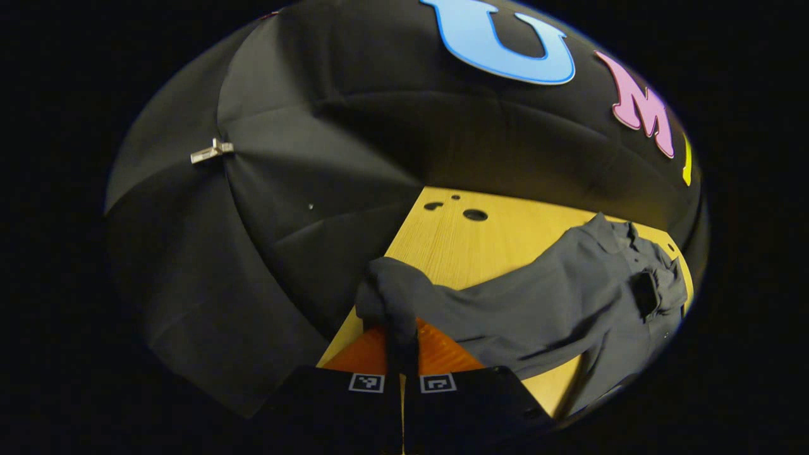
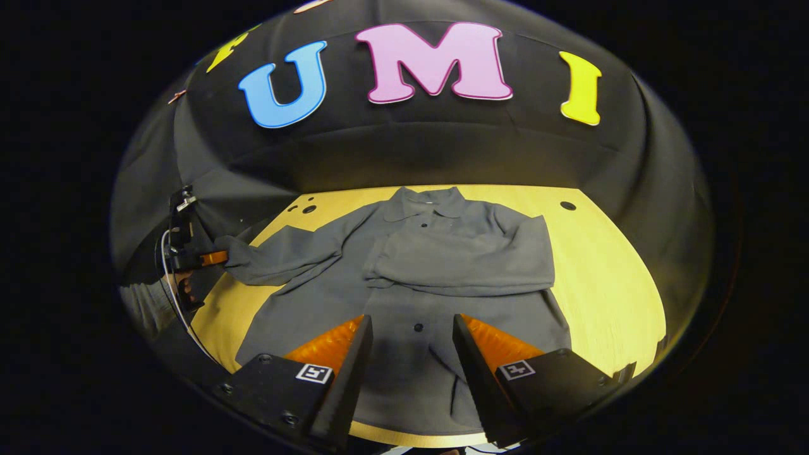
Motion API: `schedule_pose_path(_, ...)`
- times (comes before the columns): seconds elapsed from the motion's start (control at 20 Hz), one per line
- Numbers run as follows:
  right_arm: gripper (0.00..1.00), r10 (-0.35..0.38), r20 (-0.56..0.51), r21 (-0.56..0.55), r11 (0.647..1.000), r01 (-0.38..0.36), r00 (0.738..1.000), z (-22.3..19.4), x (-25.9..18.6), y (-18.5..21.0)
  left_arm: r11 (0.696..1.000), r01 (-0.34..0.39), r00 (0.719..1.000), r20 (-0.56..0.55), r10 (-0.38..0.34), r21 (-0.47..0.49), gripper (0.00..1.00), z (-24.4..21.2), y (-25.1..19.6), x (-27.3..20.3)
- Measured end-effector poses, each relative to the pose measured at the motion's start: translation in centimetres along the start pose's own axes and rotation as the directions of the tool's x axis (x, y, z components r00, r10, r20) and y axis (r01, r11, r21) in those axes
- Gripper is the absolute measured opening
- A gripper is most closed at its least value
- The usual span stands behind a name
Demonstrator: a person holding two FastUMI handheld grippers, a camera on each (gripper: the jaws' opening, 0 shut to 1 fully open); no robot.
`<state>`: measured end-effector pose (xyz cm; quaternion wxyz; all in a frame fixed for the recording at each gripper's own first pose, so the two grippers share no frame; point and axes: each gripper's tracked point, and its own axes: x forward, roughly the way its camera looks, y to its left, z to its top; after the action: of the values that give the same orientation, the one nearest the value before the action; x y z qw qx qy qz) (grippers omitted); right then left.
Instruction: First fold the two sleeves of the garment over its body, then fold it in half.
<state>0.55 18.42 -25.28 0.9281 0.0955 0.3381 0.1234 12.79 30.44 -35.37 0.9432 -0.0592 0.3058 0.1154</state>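
Observation:
A grey button-up garment (image 2: 417,297) lies flat on the yellow wooden table (image 2: 607,272), collar (image 2: 430,203) at the far side. One sleeve (image 2: 468,260) lies folded across the chest. The other sleeve (image 2: 278,253) stretches out toward the table's left edge, where my left gripper (image 2: 212,258) holds its cuff. In the left gripper view my left gripper (image 1: 402,332) is shut on that cuff (image 1: 389,294), which bunches over the fingertips, with the garment's body (image 1: 569,297) off to the right. My right gripper (image 2: 411,322) hovers open over the lower front of the garment, nothing between its fingers.
The table has small round holes near its far corners (image 1: 474,215) (image 2: 567,205). A person's hand (image 2: 183,292) holds the left gripper beside the table's left edge. A metal clip (image 1: 212,151) pins the black cloth wall. Bare tabletop (image 2: 619,303) lies right of the garment.

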Motion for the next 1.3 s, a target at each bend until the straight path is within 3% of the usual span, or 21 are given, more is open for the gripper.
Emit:
schedule_pose_path(0.15, 0.80, -0.014, 0.020, 0.005, 1.000, 0.014, 1.000, 0.4, -0.5, -1.9, 0.999, -0.028, 0.997, 0.067, 0.030, -0.021, 0.06, 3.1, -1.5, -2.4)
schedule_pose_path(0.35, 0.80, -0.040, 0.023, 0.006, 0.999, 0.039, 0.999, 0.3, -0.6, -4.9, 0.995, 0.066, 0.990, 0.132, -0.055, -0.081, 0.06, 6.8, -8.1, -5.6)
schedule_pose_path(0.6, 0.80, -0.069, 0.022, 0.044, 0.997, 0.068, 0.997, -0.4, -1.1, -8.9, 0.983, 0.178, 0.963, 0.197, -0.184, 0.049, 0.06, 9.7, -17.7, -8.5)
schedule_pose_path(0.85, 0.80, -0.096, 0.007, 0.054, 0.994, 0.096, 0.995, -1.5, -1.8, -13.0, 0.951, 0.293, 0.936, 0.171, -0.307, 0.104, 0.06, 9.5, -27.3, -10.0)
schedule_pose_path(1.3, 0.80, -0.132, -0.038, 0.060, 0.989, 0.134, 0.990, -4.4, -2.5, -18.9, 0.912, 0.387, 0.911, 0.095, -0.400, 0.133, 0.06, 5.7, -41.0, -10.7)
